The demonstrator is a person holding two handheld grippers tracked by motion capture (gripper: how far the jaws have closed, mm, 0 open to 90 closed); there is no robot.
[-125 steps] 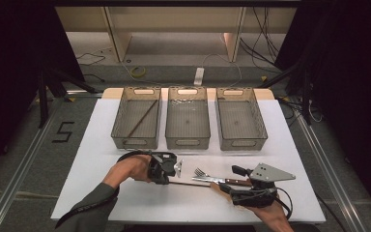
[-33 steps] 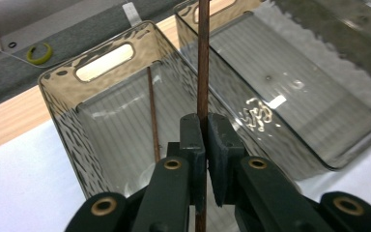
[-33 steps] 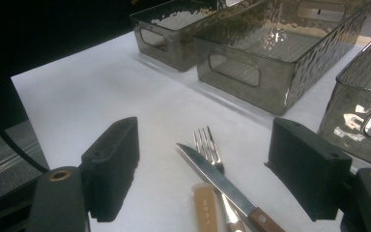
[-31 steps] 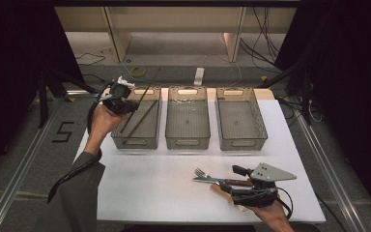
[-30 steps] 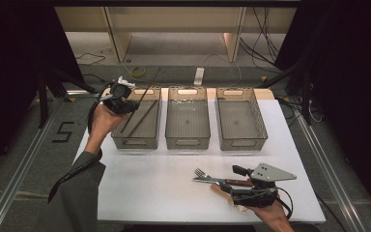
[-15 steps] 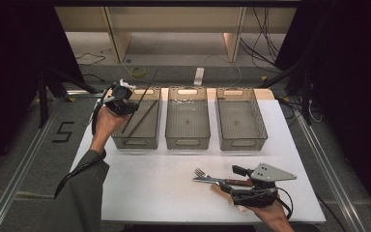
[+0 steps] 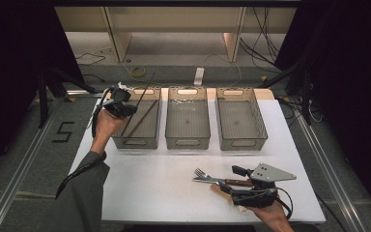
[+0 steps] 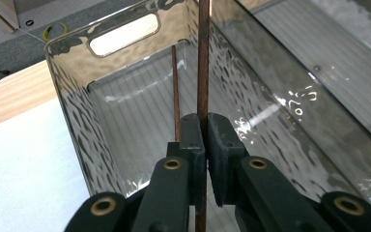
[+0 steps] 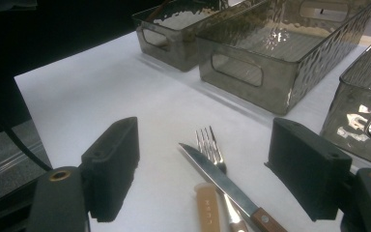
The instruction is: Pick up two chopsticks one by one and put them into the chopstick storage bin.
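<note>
Brown chopstick (image 8: pixel 203 63) clamped in left tongs (image 8: pixel 206 140), top cut off, right tongs (image 9: pixel 207 169) agape over knife (image 9: pixel 222 186).

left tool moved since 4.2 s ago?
Yes. The left tool was near the table's front edge beside the fork; now it is farther back and to the left, at the left bin, shut on a chopstick.

Grey sleeve (image 7: pixel 84 186); black tool (image 8: pixel 205 140), brass screws, 2 jaws.
</note>
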